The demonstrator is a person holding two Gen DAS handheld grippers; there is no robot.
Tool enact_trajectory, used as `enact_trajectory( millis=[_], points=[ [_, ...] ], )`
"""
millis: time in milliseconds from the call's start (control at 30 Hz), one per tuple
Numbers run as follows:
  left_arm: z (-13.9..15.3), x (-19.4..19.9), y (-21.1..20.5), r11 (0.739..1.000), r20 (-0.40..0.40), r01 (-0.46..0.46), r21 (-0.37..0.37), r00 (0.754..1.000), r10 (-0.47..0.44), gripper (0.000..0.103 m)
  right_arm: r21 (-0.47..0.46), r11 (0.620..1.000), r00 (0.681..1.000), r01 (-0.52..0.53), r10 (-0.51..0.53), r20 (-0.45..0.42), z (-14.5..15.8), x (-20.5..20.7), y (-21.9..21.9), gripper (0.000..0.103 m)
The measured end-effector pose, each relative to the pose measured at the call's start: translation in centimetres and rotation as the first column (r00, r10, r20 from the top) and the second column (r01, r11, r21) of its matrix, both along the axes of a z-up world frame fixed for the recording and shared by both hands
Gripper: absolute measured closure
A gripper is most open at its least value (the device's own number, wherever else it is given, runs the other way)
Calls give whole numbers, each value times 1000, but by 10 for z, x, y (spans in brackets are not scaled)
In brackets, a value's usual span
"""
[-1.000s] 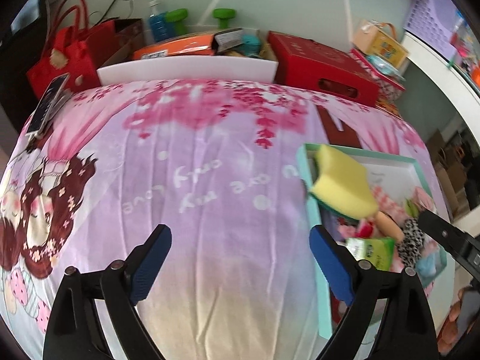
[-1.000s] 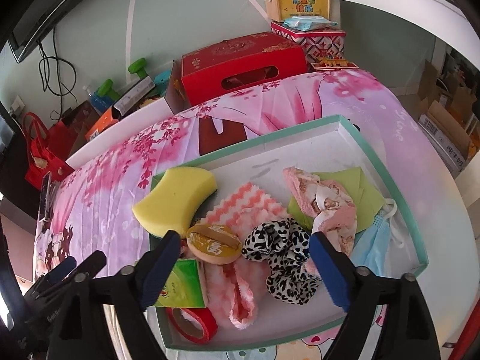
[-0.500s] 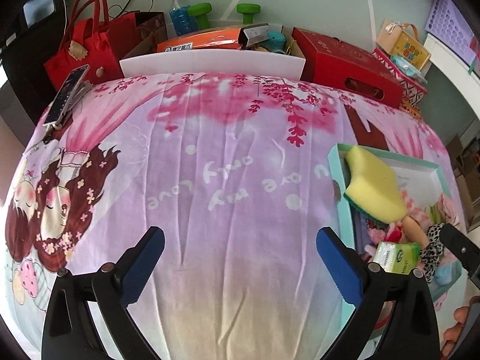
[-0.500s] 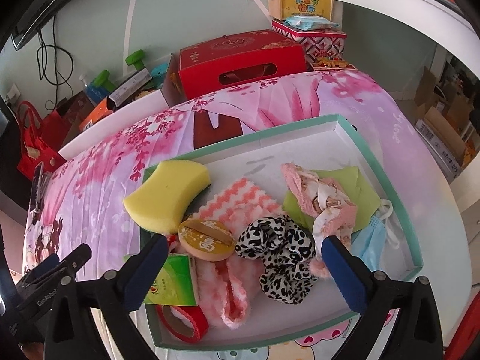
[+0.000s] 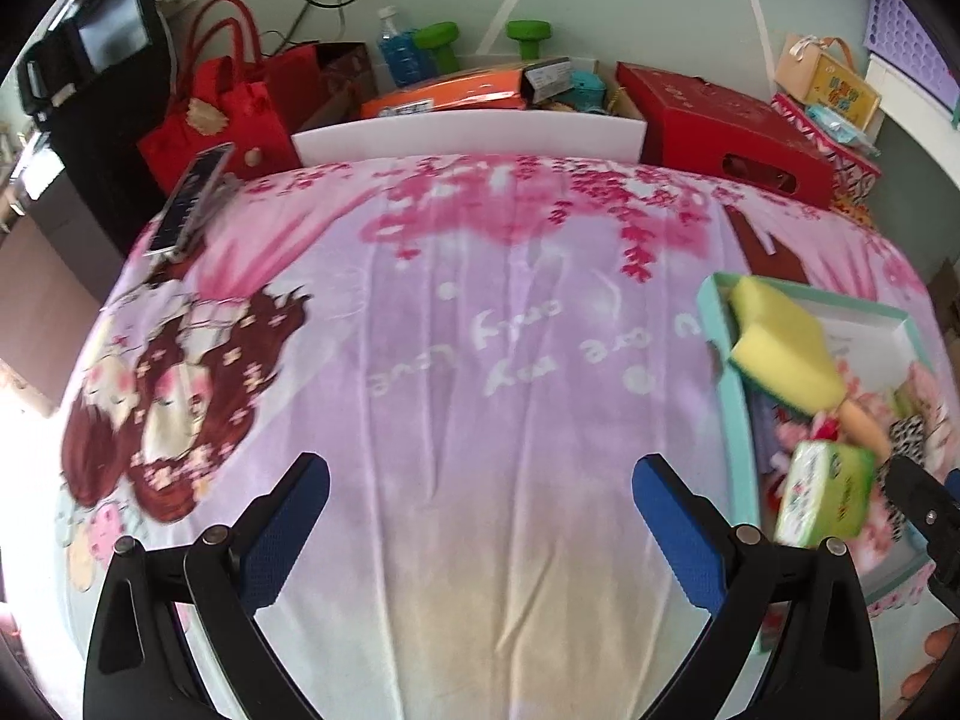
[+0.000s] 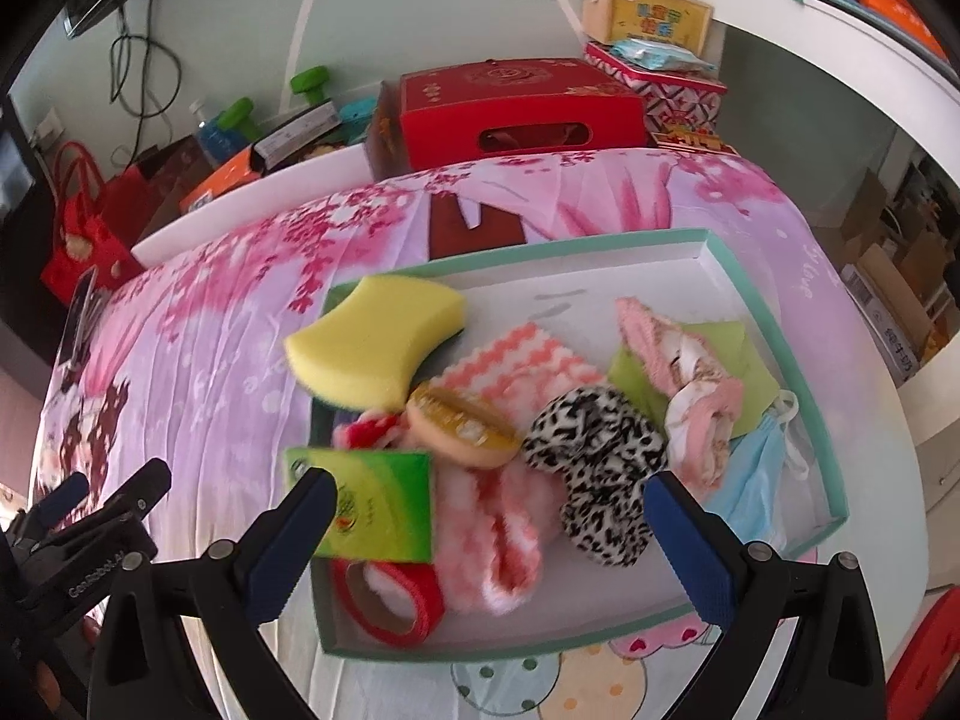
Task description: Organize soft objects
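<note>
1. Left gripper (image 5: 480,501): fingers spread wide apart, holding nothing, pointing toward 12 o'clock.
2. Right gripper (image 6: 489,516): fingers likewise spread wide, nothing between them, pointing toward 12 o'clock.
3. Right wrist view: left gripper at 8 o'clock.

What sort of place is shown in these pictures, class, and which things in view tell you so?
Probably a bedroom at home: a cartoon-print bedsheet covers a bed with a white headboard, and gift boxes, bags and green dumbbells are stacked by the wall.
</note>
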State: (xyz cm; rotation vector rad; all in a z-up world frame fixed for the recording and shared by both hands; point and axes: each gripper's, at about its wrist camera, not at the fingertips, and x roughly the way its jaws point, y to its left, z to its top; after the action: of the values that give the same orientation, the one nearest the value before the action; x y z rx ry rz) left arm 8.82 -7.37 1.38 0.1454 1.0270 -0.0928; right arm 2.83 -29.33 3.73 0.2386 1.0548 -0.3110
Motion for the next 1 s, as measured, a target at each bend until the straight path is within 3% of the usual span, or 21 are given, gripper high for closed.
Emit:
enact_trajectory(
  millis=[300,1000],
  points=[
    [-1,-23,7,999,10,14,52,1000,-14,2,-25,996,996,-82,81,-30,-7,-10,33,0],
    [-20,-53,40,995,-75,-3,100,997,11,2,-41,988,986,-148,144,-85,-25,-31,63,0]
  ],
)
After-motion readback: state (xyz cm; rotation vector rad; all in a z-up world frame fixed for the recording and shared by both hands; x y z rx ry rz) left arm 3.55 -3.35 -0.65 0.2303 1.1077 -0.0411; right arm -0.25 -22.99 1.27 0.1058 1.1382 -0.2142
